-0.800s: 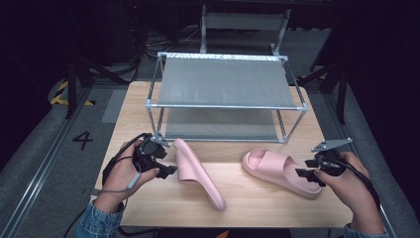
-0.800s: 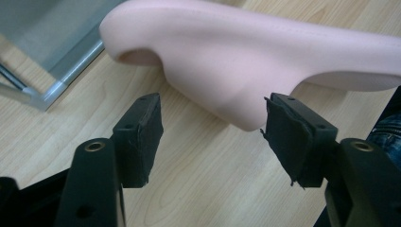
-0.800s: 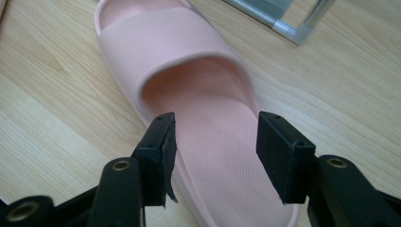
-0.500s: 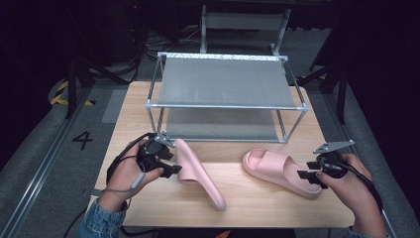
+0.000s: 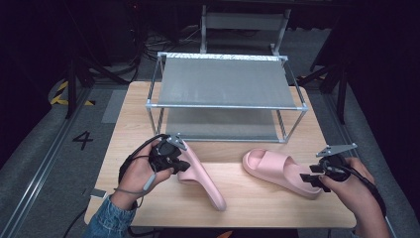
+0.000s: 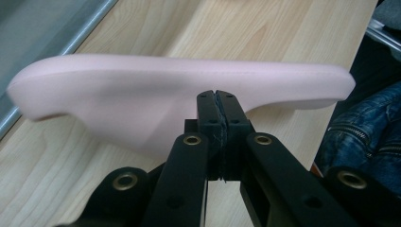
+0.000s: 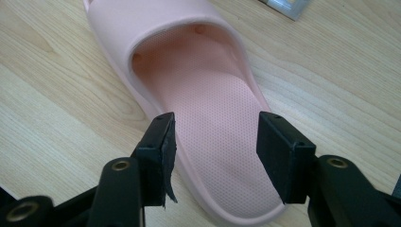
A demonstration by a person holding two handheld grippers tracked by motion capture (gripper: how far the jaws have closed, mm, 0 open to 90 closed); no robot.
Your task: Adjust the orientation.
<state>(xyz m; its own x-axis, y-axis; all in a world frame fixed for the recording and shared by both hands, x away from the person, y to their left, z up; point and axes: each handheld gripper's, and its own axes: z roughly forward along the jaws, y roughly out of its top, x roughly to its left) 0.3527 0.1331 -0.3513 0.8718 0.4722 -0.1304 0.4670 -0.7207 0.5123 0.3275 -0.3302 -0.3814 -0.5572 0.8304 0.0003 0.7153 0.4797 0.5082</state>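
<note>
Two pink slide slippers lie on the wooden table (image 5: 257, 206). The left slipper (image 5: 204, 179) (image 6: 156, 94) stands on its side edge, toe toward the front. My left gripper (image 5: 184, 165) (image 6: 217, 97) is shut, its tips against that slipper's side; I see no pink between the pads. The right slipper (image 5: 277, 168) (image 7: 208, 94) rests flat, sole down. My right gripper (image 5: 308, 179) (image 7: 215, 137) is open at its heel end, the jaws standing over the footbed and rim without pressing on it.
A two-tier metal rack (image 5: 225, 105) with grey mesh shelves stands at the back of the table, close behind both slippers. Dark floor and a rail surround the table. A person's denim sleeve (image 5: 106, 220) comes in at the lower left.
The left hand and its gripper have edged right, closer against the tilted slipper. The right gripper and both slippers stay about where they were.
</note>
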